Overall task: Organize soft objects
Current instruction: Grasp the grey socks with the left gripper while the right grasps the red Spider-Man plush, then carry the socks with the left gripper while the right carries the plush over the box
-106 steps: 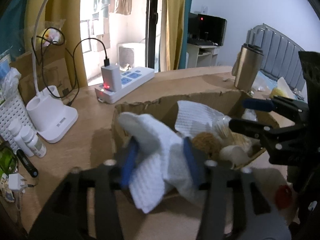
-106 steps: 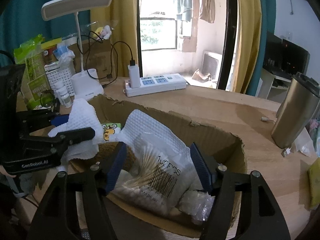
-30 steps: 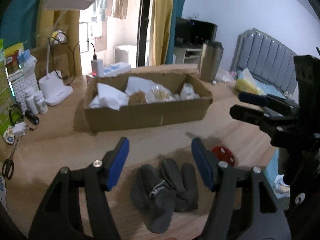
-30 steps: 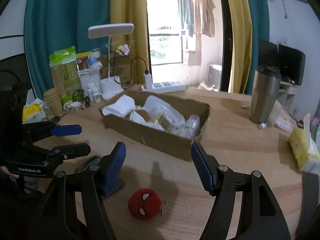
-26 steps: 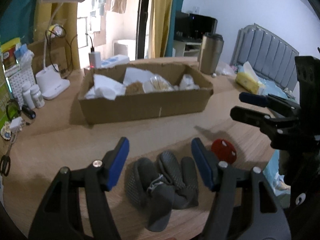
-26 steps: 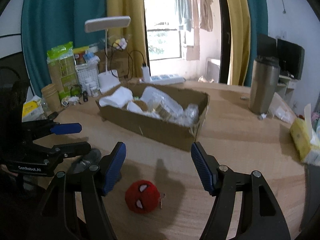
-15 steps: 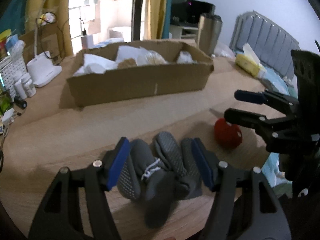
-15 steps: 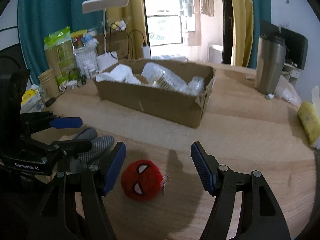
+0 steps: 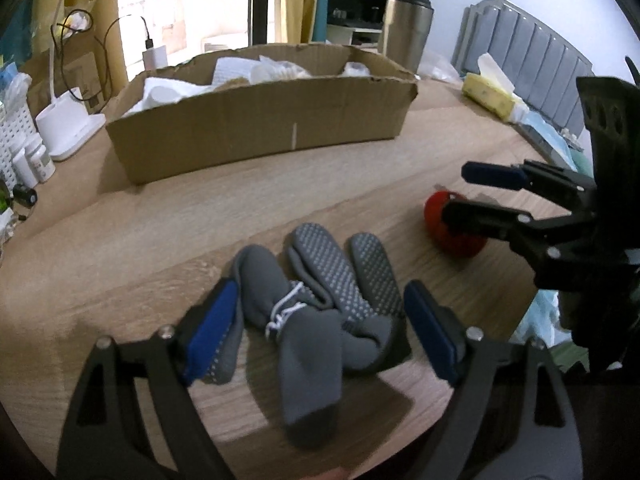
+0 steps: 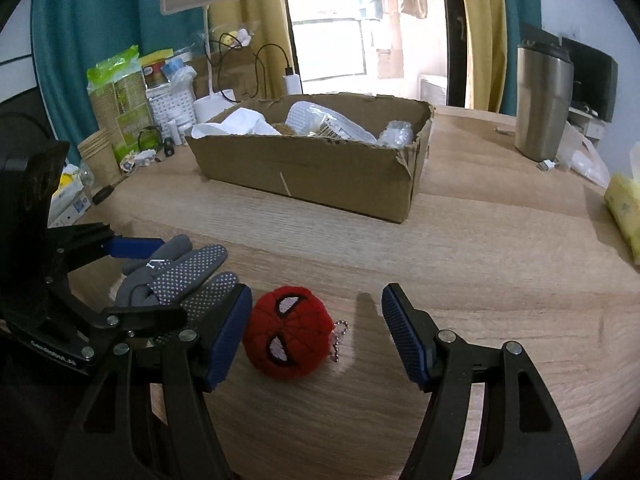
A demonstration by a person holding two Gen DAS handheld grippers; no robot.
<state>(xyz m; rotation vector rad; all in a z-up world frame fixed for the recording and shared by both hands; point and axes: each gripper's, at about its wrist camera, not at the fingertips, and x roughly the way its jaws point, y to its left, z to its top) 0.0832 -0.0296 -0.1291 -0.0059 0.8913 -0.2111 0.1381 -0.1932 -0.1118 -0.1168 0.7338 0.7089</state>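
A bundle of grey socks (image 9: 316, 304) with dotted soles lies on the wooden table near its front edge. My left gripper (image 9: 320, 328) straddles the bundle; its jaws are opening and the pads do not press on the cloth. The socks (image 10: 176, 276) show at the left of the right wrist view too. A red plush ball (image 10: 290, 332) with white eyes and a small chain lies between the fingers of my right gripper (image 10: 316, 334), nearer the left pad, which stands open around it. The ball (image 9: 456, 236) is partly hidden behind the right gripper in the left wrist view.
A low cardboard box (image 9: 260, 120) holding white cloths and plastic packets stands behind on the table (image 10: 500, 240). A steel tumbler (image 10: 542, 100) stands at the back right, a yellow packet (image 10: 624, 208) at the right edge. A white lamp base (image 9: 68, 128), bottles and cables crowd the left.
Both grippers have sunk toward the table. The left jaws have spread wider and now straddle the socks. The red ball now lies between the right fingers.
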